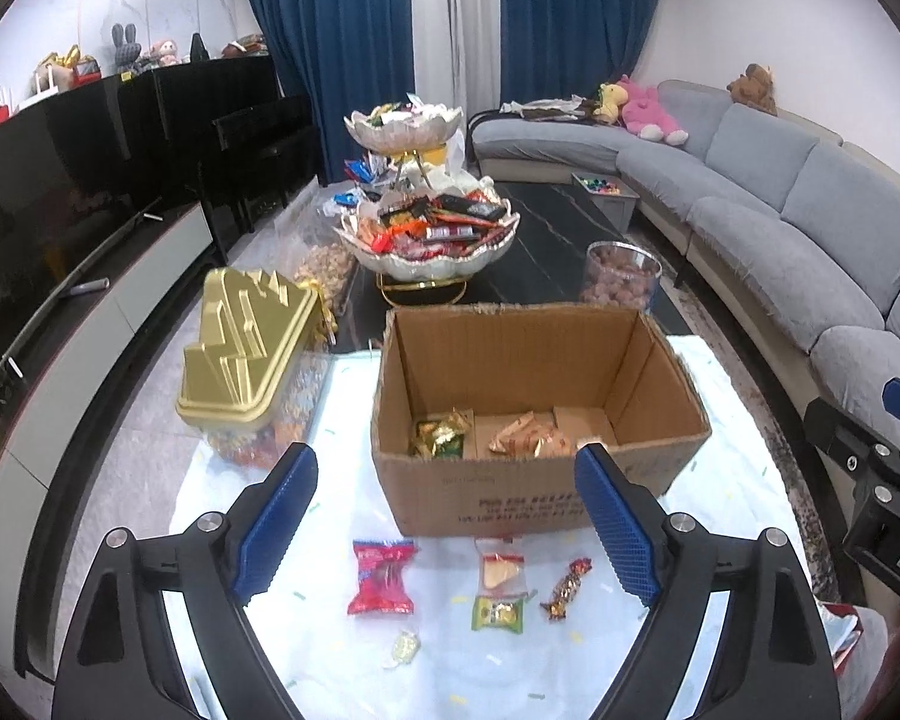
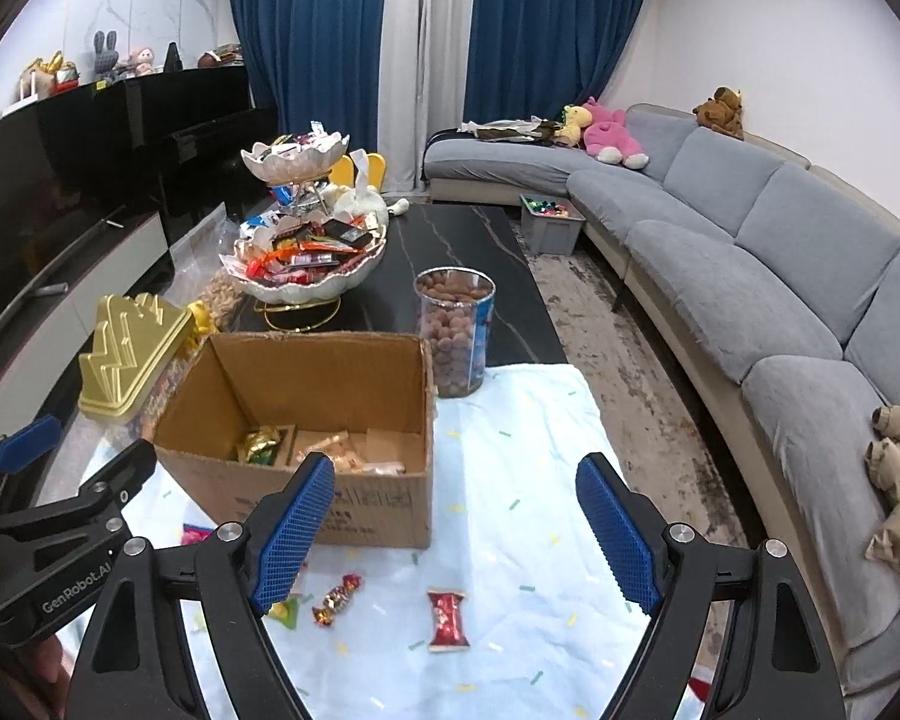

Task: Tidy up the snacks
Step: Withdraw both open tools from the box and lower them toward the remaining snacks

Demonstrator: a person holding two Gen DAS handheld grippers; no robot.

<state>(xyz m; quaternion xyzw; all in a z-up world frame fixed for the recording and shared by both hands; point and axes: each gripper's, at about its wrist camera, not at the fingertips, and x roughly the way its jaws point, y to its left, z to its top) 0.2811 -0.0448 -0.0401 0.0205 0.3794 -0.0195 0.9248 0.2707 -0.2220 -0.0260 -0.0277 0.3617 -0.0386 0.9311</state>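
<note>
hovering both grippers over the loose snacks on the pale cloth (image 1: 732, 396), nothing picked up yet. left gripper (image 1: 447, 525) is spread wide with nothing between the blue pads, and the pink packet (image 1: 383, 577), the clear sandwich-looking packet (image 1: 500, 570), the green one (image 1: 498, 613) just below it and the twisted foil candy (image 1: 567, 588) all lie right under it, just in front of the cardboard box (image 1: 534, 474). right gripper (image 2: 455, 531) is spread too, empty, with a red wrapper (image 2: 447, 618) lying flat between its fingers, well clear of the box.

my take: go one piece per hand. i'd take the red wrapper across its narrow width so it doesn't fold or slip. for the left, the pink packet sits apart from the rest, so it's the easy first grab. the sandwich and green packets touch, so come straight down or you'll drag both. then drop into the box next to the gold candies (image 1: 441, 433) already inside.
</note>
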